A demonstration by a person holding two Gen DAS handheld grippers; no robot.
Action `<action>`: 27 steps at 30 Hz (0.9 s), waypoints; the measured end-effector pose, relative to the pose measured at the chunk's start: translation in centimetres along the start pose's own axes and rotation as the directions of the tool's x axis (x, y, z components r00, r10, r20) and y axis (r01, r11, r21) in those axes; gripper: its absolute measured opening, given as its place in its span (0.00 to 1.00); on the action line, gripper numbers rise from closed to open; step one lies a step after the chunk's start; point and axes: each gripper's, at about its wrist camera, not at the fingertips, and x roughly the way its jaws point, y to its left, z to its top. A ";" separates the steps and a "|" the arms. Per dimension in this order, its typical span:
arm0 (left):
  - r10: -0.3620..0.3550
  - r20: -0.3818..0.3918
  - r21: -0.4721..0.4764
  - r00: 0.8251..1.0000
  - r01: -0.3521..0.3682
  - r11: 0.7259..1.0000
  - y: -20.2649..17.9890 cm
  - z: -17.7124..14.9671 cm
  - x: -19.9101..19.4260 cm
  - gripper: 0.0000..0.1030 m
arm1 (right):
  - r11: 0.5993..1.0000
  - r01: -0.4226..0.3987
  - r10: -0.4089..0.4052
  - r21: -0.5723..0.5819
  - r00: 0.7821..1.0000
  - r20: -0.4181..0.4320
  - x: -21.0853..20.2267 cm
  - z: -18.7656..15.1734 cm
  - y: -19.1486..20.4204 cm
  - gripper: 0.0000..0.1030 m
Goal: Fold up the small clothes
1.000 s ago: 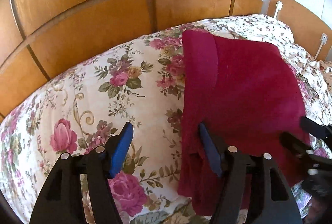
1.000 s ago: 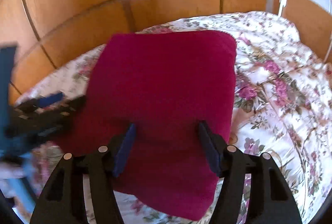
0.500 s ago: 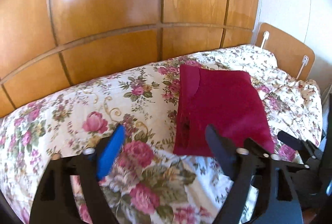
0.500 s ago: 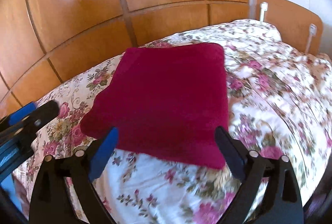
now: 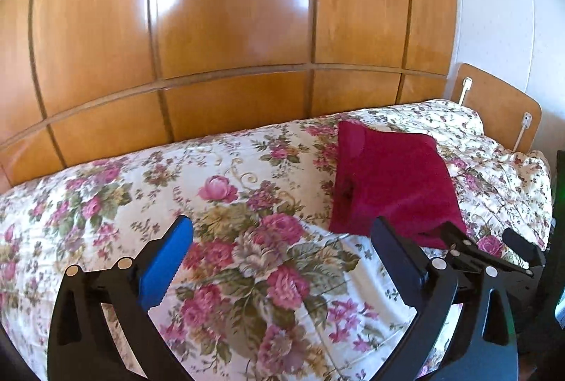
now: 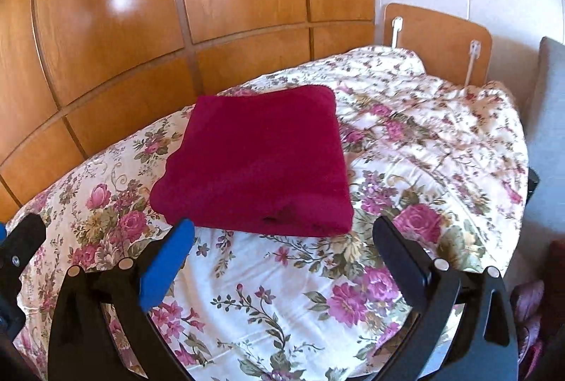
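A dark red folded garment (image 5: 392, 183) lies flat on the floral bedspread (image 5: 247, 169), a thick rectangle with its folded edge toward me. In the right wrist view the garment (image 6: 261, 162) sits just beyond my right gripper (image 6: 282, 225), whose jaws are opening with nothing between them. My left gripper (image 5: 282, 225) hangs over bare bedspread to the left of the garment. Its jaws are opening too, with nothing between them. The right gripper (image 5: 480, 232) shows at the garment's near right corner. The left gripper (image 6: 21, 239) shows at the far left edge.
A glossy wooden panelled wall (image 5: 229, 10) runs along the far side of the bed. A wooden headboard (image 6: 438, 41) stands at the right end. A grey upholstered surface (image 6: 547, 133) and some reddish cloth (image 6: 529, 303) lie off the bed's right side.
Both grippers have drawn back and up from the garment while their jaws widened. The garment, which lay between the fingers a second ago, now rests free on the bed.
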 end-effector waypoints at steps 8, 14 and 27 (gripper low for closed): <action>0.018 0.013 -0.026 1.000 -0.018 1.000 1.2 -0.6 -1.0 0.97 | 0.999 0.044 -0.044 0.002 0.997 0.058 -1.9 0.0 0.3 0.98; 0.007 0.013 -0.045 1.000 -0.006 0.999 1.6 -0.7 -1.1 0.97 | 0.999 0.039 -0.038 -0.010 0.997 0.063 -2.6 -0.1 0.7 0.98; 0.006 0.018 -0.039 1.000 -0.005 0.999 1.5 -0.7 -1.0 0.97 | 0.999 0.040 -0.038 -0.022 0.997 0.067 -2.7 -0.5 1.1 0.98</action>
